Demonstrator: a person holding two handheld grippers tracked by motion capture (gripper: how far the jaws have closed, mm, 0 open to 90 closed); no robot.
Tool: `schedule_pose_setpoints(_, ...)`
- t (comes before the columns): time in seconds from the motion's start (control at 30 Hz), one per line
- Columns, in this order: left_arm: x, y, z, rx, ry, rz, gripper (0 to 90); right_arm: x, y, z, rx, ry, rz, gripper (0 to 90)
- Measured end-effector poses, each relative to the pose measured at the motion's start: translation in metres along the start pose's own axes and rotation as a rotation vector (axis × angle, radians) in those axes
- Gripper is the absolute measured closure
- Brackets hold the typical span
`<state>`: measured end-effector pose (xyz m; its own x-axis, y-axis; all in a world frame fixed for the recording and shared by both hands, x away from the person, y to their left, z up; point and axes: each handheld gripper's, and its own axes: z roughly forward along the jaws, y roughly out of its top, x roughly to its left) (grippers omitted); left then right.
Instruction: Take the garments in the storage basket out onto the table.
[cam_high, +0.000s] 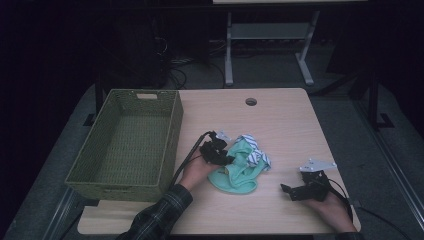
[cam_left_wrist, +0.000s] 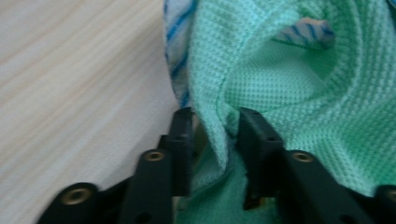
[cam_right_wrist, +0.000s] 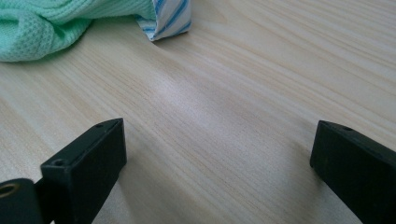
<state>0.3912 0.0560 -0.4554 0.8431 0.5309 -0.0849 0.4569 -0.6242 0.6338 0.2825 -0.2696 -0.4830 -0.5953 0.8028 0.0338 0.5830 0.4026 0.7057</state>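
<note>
1. Pale wood tabletop (cam_high: 280, 125) is seen beneath both tools, a woven basket (cam_high: 127, 142) left of them.
2. Left tool (cam_left_wrist: 212, 123) – jaws parted, a fold of green cloth (cam_high: 237, 170) lying loosely between them.
3. Right tool (cam_right_wrist: 217, 154) – spread wide, cloth well ahead.

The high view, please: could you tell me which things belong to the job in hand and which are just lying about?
In the job:
- crumpled mint-green waffle cloth
- blue-and-white striped cloth
- left gripper, a green fold between its jaws

Lying about:
- olive woven basket
- right gripper, open over the light wooden table
</note>
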Motion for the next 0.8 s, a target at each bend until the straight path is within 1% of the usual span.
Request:
schedule_pose_setpoints(0.07, 0.001, 0.001, -0.003, -0.009, 0.001, 0.002, 56.4, 0.0, 0.0, 0.0, 0.0, 0.0, 0.0, 3.3)
schedule_pose_setpoints(0.17, 0.0, 0.002, -0.01, -0.029, 0.005, 0.004, 50.3, 0.0, 0.0, 0.0, 0.0, -0.001, 0.0, 3.3)
schedule_pose_setpoints(0.2, -0.001, 0.002, -0.013, -0.041, 0.003, 0.0, 49.0, 0.0, 0.0, 0.0, 0.001, -0.001, 0.0, 3.3)
schedule_pose_setpoints(0.23, -0.001, 0.003, -0.017, -0.039, 0.006, 0.009, 47.8, 0.0, 0.0, 0.0, 0.0, -0.001, 0.0, 3.3)
schedule_pose_setpoints(0.3, -0.003, 0.003, -0.022, -0.054, 0.007, 0.007, 46.4, 0.0, 0.0, 0.0, 0.001, -0.001, 0.0, 3.3)
schedule_pose_setpoints(0.4, -0.007, 0.001, -0.03, -0.062, -0.005, 0.003, 46.0, 0.0, 0.0, 0.0, 0.0, -0.001, 0.0, 3.3)
schedule_pose_setpoints(0.43, -0.008, -0.001, -0.032, -0.065, -0.004, 0.0, 45.9, 0.0, 0.0, 0.0, 0.001, -0.001, 0.0, 3.3)
schedule_pose_setpoints(0.5, -0.01, -0.003, -0.038, -0.068, -0.001, 0.005, 45.9, 0.0, 0.0, 0.0, 0.0, 0.0, -0.001, 3.3)
schedule_pose_setpoints(0.57, -0.013, -0.006, -0.043, -0.081, -0.008, -0.01, 45.9, 0.0, 0.0, 0.0, 0.0, 0.001, -0.005, 3.3)
schedule_pose_setpoints(0.6, -0.013, -0.008, -0.045, -0.089, -0.01, -0.011, 46.0, 0.0, 0.0, 0.0, 0.001, 0.002, -0.006, 3.3)
schedule_pose_setpoints(0.63, -0.015, -0.01, -0.048, -0.093, -0.013, -0.022, 46.3, 0.0, 0.0, 0.0, 0.0, 0.002, -0.005, 3.3)
schedule_pose_setpoints(0.73, -0.02, -0.017, -0.054, -0.106, -0.016, -0.031, 49.3, 0.0, 0.0, 0.0, 0.0, 0.002, -0.005, 3.3)
schedule_pose_setpoints(0.8, -0.024, -0.021, -0.058, -0.108, -0.023, -0.027, 51.2, 0.0, 0.0, 0.0, 0.001, 0.001, -0.007, 3.3)
